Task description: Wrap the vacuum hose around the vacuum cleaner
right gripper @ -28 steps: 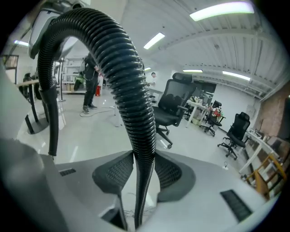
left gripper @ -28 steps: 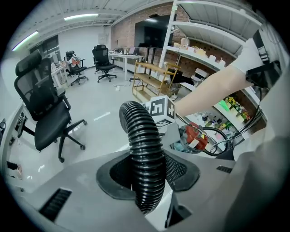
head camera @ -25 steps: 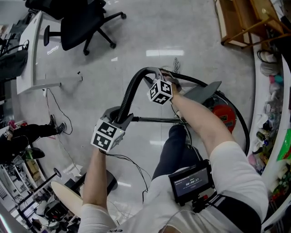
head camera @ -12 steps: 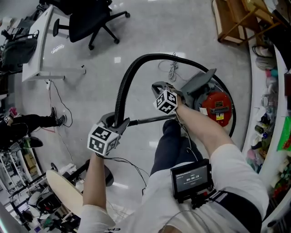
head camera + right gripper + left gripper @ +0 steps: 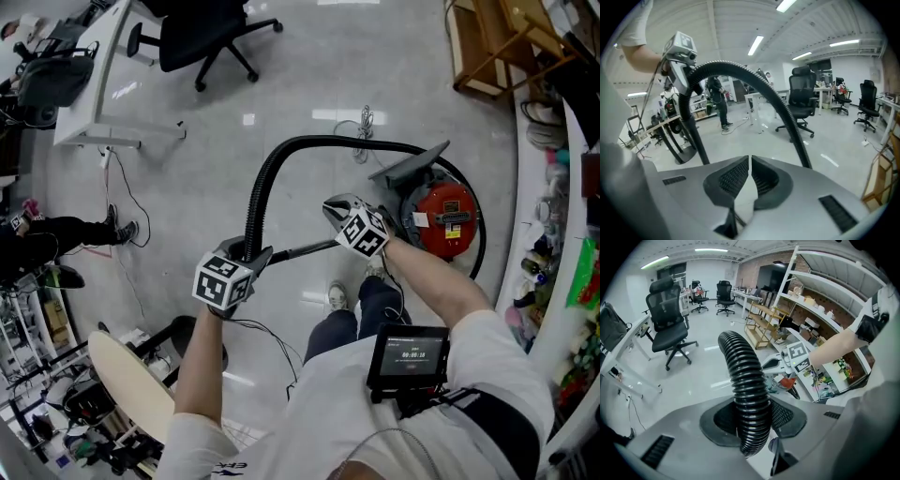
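A black ribbed vacuum hose (image 5: 272,169) rises from my left gripper (image 5: 251,251), arcs over the floor and runs round the far side of the red vacuum cleaner (image 5: 446,221). My left gripper (image 5: 752,420) is shut on the hose (image 5: 745,380) near its end, where the thin metal wand (image 5: 300,249) leads off. My right gripper (image 5: 330,208) hangs between the hose loop and the cleaner, shut with nothing in it; its pads (image 5: 749,171) meet. The hose (image 5: 787,117) crosses in front of it, untouched.
A black office chair (image 5: 208,33) and a white desk (image 5: 89,89) stand at the far left. A wooden rack (image 5: 492,47) is at the top right, a cluttered white counter (image 5: 562,281) along the right. A coiled cord (image 5: 364,122) lies beyond the hose. A person (image 5: 42,253) stands at left.
The right gripper has come off the hose bend, shut empty and moved toward the cleaner. The left gripper has carried the hose end sideways, and the loop has spread over the cleaner.
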`<state>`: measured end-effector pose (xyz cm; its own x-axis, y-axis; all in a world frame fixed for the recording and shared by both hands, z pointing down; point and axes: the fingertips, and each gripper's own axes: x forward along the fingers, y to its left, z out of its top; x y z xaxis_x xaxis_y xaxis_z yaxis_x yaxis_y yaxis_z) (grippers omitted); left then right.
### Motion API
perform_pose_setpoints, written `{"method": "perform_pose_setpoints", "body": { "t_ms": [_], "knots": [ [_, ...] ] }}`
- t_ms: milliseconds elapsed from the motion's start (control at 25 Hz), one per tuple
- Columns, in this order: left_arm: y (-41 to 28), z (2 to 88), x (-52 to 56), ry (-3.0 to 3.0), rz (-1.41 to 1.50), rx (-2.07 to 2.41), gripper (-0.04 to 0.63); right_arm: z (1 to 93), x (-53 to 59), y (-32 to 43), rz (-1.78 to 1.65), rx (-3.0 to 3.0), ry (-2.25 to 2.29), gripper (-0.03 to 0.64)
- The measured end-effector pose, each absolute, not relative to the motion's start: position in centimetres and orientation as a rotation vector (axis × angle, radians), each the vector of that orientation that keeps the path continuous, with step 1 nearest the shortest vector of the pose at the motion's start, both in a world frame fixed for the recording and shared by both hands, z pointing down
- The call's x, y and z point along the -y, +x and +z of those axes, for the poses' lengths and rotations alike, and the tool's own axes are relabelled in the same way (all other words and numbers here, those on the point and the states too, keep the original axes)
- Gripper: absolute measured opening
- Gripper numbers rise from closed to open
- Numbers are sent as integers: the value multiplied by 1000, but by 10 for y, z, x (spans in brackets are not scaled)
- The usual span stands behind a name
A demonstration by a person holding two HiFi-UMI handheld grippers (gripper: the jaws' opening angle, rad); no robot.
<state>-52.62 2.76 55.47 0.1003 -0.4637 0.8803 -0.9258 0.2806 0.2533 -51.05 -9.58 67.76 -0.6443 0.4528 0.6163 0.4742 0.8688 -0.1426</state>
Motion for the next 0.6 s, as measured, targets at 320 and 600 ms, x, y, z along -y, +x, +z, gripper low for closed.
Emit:
{"method": "perform_pose_setpoints", "body": {
  "t_ms": [320, 600],
  "knots": [
    [-490, 537, -44, 1390, 450, 1517, 152, 667, -29, -408, -112, 2238, -927, 105],
    [-456, 523, -46, 1433, 336, 1491, 152, 682, -51, -361, -18, 2220, -779, 107]
  ]
}}
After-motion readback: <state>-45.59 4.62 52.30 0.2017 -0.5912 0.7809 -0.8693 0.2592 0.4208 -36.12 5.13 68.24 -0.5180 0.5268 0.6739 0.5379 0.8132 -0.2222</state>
